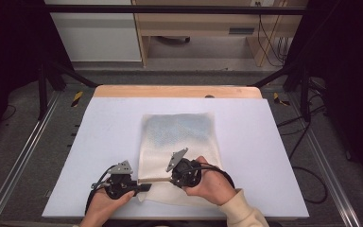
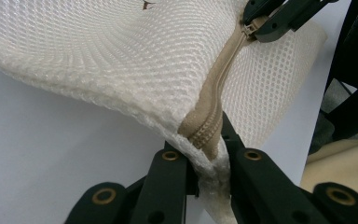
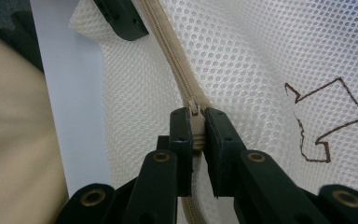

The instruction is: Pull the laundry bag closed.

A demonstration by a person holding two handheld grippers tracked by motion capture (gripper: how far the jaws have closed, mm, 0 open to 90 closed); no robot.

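We see the left gripper (image 2: 209,161) clamped on the near end of the white mesh zip bag (image 2: 121,56) at its beige zipper (image 2: 214,102); farther along it, the right gripper (image 3: 196,135) pinches the zipper's slider (image 3: 195,112).

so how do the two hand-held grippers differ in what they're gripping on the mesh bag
The left hand-held gripper clamps the mesh bag's corner at the zipper's end; the right hand-held gripper pinches the small zipper pull. In the high view, left sits at the bag's edge, right over the bag. Both are shut.
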